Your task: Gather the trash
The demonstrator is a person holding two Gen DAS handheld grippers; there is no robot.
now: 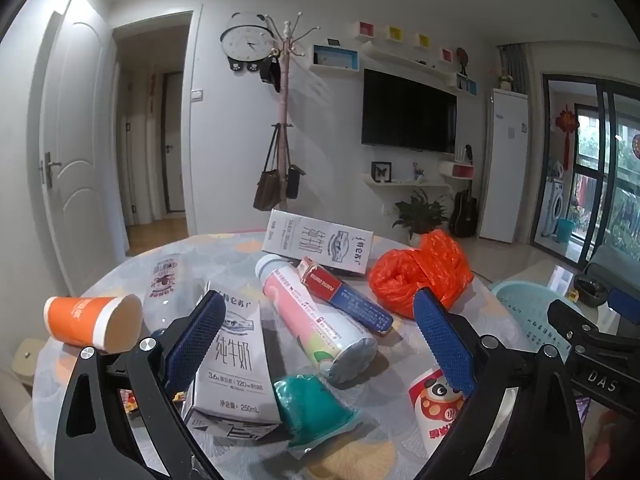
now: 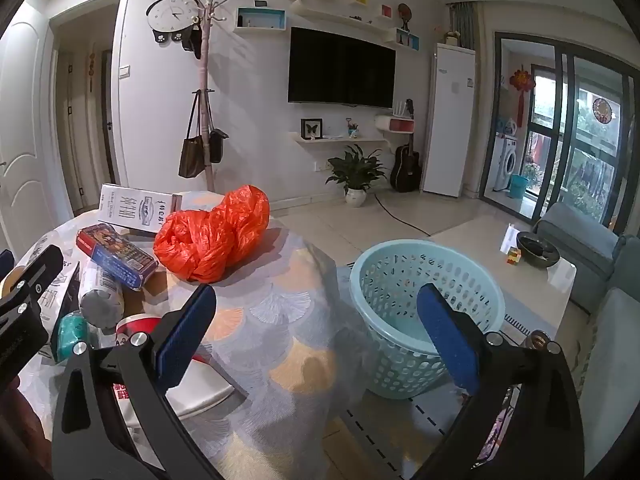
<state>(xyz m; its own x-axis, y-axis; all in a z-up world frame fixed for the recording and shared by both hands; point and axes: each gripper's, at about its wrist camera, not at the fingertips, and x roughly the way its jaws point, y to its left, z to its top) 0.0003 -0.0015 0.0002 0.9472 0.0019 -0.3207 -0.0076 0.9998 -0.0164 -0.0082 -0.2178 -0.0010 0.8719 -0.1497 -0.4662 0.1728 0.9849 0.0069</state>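
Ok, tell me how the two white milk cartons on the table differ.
The nearer white milk carton points its end at the left wrist camera; the farther white milk carton lies broadside. The nearer one sits beside the pink bottle; the farther one lies behind it. Both lie flat and carry matching print.

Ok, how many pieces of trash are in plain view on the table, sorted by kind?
Milk cartons: 2
Bottles: 2
Cups: 2
Red-and-blue box: 1
Orange plastic bag: 1
Teal pouch: 1
Total: 9
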